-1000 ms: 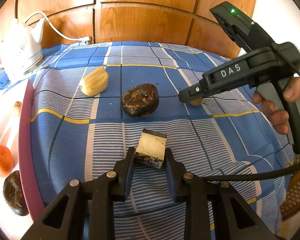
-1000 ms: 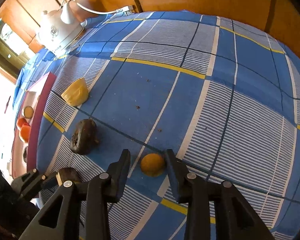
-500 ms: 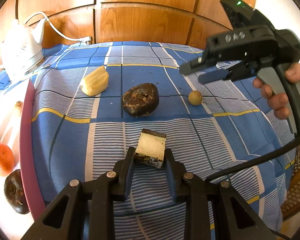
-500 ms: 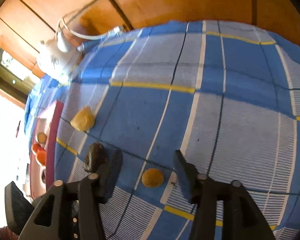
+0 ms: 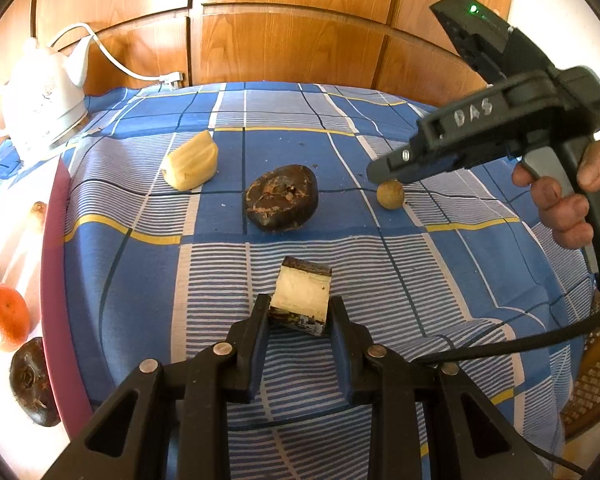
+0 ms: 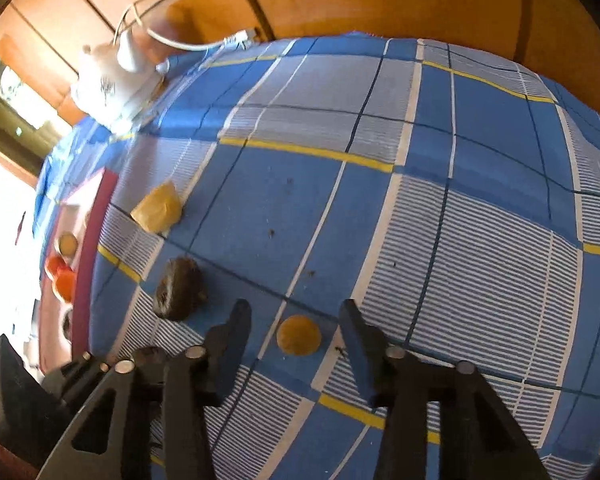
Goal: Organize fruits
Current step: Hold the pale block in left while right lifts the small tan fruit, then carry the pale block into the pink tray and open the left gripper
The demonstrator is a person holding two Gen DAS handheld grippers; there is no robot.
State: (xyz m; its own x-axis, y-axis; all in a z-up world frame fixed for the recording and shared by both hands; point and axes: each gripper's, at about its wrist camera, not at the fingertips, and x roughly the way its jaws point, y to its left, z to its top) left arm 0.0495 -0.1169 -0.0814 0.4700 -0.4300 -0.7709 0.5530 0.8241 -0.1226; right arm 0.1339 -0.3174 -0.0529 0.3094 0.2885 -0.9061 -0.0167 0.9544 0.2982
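Note:
My left gripper (image 5: 300, 309) is shut on a cut fruit chunk (image 5: 300, 294) with cream flesh and a dark rind, low over the blue checked cloth (image 5: 140, 280). A dark brown round fruit (image 5: 282, 198) and a pale yellow fruit piece (image 5: 191, 160) lie further back. At the right, a hand holds my right gripper (image 6: 294, 318) tilted down over a small round tan fruit (image 6: 299, 335). Its jaws are closing with the fruit between them, and a gap shows on each side. From the left wrist view, the right gripper (image 5: 384, 174) hangs just above that fruit (image 5: 390, 195).
A tray with a dark pink rim (image 5: 54, 248) at the left holds an orange (image 5: 2, 316) and dark fruits (image 5: 32, 384). A white kettle (image 5: 40, 100) with a cord stands at the back left. Wooden cabinet doors close off the back. A wicker chair (image 5: 596, 380) stands at the right.
The right gripper lifted off the small tan fruit with wide jaws, then came back down around it with the jaws narrower. The left gripper and its chunk have not moved.

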